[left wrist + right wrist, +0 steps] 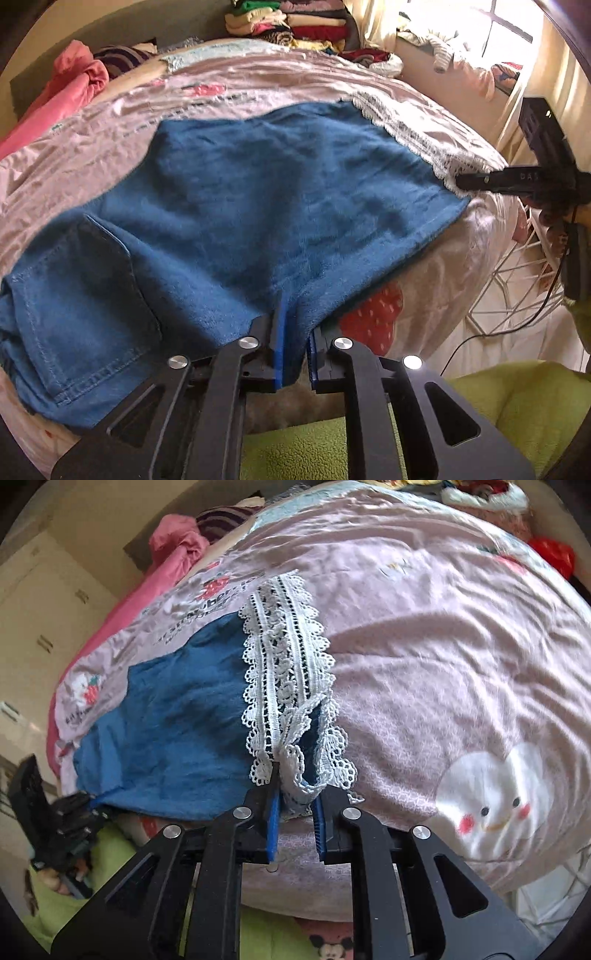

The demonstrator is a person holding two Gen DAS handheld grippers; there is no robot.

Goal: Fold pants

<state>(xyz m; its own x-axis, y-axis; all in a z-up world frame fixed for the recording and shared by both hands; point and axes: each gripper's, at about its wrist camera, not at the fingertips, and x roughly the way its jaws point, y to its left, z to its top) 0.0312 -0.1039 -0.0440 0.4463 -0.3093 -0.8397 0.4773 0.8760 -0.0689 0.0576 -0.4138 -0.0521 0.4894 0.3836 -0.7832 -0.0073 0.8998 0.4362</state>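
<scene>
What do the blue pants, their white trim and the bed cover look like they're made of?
Blue pants: likely denim, matte, with stitched seams and a pocket. White trim: openwork lace, scalloped edges. Bed cover: thin woven fabric, probably cotton, faint sheen, finely wrinkled, printed.

Your bed (258, 92) in a creased pink printed cover, blue lace-hemmed pants (258, 192) spread flat just ahead of your left tool (293, 354), pink garment (70, 88) far left, folded clothes stack (295, 22) beyond
</scene>
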